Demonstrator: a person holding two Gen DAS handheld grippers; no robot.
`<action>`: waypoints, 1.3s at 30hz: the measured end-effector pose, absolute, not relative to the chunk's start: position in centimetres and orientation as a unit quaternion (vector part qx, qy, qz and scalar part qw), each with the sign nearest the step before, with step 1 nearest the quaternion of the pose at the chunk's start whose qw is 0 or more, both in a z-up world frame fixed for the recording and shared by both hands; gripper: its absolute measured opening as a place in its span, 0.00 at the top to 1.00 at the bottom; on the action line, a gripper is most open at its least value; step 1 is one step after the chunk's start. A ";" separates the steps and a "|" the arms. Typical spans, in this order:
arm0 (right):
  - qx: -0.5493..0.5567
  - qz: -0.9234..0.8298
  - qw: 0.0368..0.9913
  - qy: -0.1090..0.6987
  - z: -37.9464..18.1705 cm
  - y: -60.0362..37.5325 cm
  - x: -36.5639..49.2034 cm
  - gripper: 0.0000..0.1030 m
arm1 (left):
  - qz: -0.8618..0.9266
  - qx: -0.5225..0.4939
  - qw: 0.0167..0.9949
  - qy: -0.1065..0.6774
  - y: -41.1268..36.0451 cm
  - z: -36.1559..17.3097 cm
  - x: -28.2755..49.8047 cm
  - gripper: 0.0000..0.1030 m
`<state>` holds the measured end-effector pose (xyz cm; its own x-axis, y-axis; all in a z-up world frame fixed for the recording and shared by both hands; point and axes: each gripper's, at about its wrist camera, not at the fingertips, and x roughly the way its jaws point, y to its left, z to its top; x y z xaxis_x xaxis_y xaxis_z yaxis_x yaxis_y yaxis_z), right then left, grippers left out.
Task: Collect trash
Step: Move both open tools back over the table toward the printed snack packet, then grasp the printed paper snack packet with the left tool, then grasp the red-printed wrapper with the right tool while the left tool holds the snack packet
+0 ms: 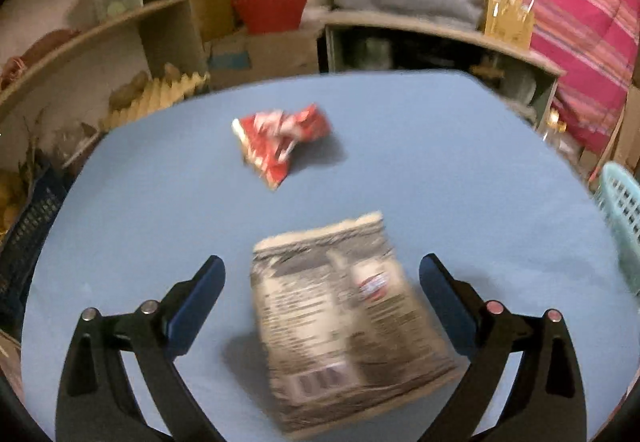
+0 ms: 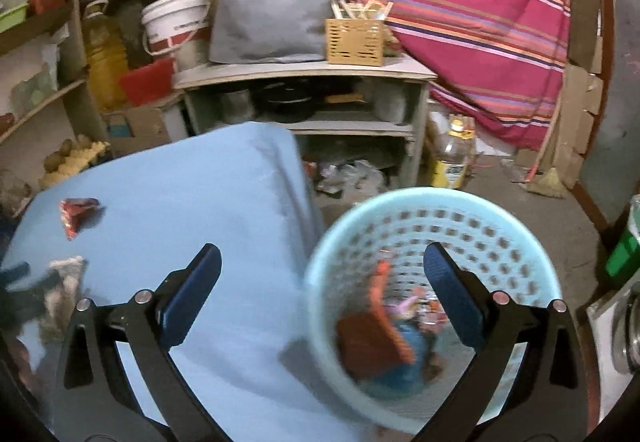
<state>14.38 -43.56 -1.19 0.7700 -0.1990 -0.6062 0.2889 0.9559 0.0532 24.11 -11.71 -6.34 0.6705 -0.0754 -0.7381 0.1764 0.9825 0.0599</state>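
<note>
Two pieces of trash remain on the blue counter (image 1: 440,146): a grey printed wrapper (image 1: 340,322) and a crumpled red wrapper (image 1: 280,142). The left tool (image 1: 322,274) hovers spread wide and empty, the grey wrapper lying directly between its jaws, long axis running roughly along the pointing line; the red wrapper lies farther ahead. The right tool (image 2: 322,266), also released and empty, hangs over the basket (image 2: 344,226) rim beside the counter. Judgement: left tool is nearer; grey wrapper likely next.

left tool (image 1: 322,270) wide open over the printed packet (image 1: 344,322) on the blue counter (image 1: 480,170), red wrapper (image 1: 280,142) lying just beyond that packet
</note>
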 end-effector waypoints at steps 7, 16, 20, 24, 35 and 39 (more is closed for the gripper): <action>0.034 -0.106 0.941 0.321 -1.3 -38.5 17.1 0.04 | -0.105 0.031 0.890 0.443 -10.6 -8.3 25.4 0.10; 0.018 -0.089 0.938 0.336 -2.4 -34.8 19.3 0.04 | -0.146 0.060 0.887 0.433 -11.9 -8.3 24.6 0.73; 0.007 -0.080 0.938 0.338 -2.7 -33.2 20.1 0.04 | -0.161 0.072 0.887 0.428 -11.9 -8.1 24.7 0.88; 0.000 -0.069 0.937 0.343 -3.2 -31.3 21.0 0.04 | -0.152 0.078 0.896 0.410 -10.3 -7.1 24.9 0.94; -0.005 -0.019 0.939 0.344 -4.5 -24.5 24.4 0.04 | -0.075 0.042 0.929 0.360 -1.4 -3.8 26.2 0.95; 0.002 0.002 0.940 0.342 -4.9 -21.5 25.9 0.04 | -0.048 0.050 0.939 0.336 0.8 -3.0 26.5 0.95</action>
